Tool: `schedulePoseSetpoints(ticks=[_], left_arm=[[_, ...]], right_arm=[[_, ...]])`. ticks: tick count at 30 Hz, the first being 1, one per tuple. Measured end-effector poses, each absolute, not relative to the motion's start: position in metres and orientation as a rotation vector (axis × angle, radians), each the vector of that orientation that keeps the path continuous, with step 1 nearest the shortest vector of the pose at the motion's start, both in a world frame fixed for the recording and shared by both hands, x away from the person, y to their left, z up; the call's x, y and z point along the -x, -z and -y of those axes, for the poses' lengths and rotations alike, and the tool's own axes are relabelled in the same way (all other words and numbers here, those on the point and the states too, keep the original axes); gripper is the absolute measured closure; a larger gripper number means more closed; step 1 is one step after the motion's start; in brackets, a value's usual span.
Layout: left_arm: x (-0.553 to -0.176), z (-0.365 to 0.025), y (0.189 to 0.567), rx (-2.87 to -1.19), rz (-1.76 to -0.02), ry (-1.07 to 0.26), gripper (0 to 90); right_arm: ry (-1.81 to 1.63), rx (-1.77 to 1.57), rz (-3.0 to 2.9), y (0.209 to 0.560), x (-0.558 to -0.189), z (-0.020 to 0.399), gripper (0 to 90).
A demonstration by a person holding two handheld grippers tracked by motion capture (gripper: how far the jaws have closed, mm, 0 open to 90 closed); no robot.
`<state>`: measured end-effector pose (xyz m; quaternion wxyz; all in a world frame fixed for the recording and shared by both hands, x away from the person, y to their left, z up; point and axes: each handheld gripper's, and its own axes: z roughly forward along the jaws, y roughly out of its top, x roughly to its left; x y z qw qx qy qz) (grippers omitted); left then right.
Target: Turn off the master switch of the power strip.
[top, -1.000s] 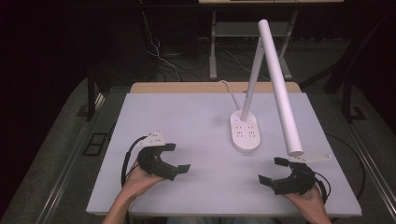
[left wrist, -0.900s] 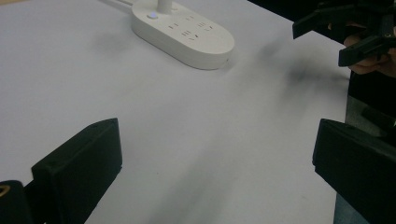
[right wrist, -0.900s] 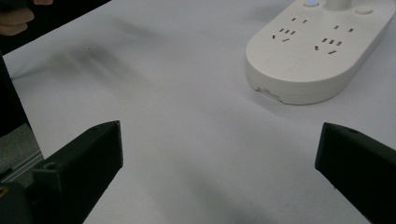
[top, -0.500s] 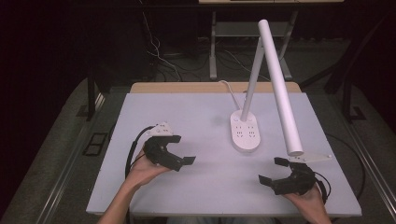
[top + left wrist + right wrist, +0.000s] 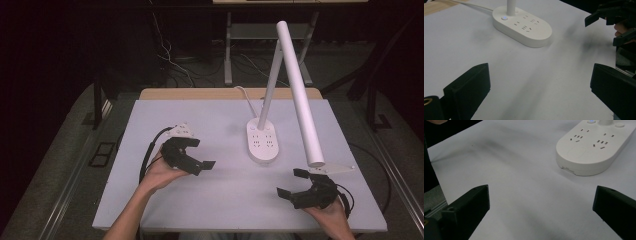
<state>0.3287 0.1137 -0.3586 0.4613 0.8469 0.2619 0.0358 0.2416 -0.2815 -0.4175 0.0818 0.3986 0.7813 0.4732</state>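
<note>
Both tools wide apart, nothing held. Left tool (image 5: 200, 159) faces the lamp base (image 5: 262, 142) ahead; right tool (image 5: 293, 182) sits w/ the lamp head (image 5: 300, 95) just above, could prob bump it if lifted.

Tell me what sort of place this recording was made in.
Probably a lab or recording bench, not a home: a bare grey-white table under dark surroundings, loose cables on the floor behind, and a white desk lamp with sockets in its base.

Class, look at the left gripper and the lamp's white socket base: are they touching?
Apart. The left gripper view shows bare table between the left gripper's open jaws and the lamp's socket base; the high view agrees.
</note>
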Motion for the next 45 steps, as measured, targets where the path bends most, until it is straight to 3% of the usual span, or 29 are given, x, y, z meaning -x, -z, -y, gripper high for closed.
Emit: schedulePoseSetpoints(ticks=[45], left_arm=[[-0.382, -0.068, 0.335, -2.174, -0.61, -0.103, 4.0]], right_arm=[[-1.413, -1.191, -2.34, 0.418, -0.242, 0.282, 0.2]])
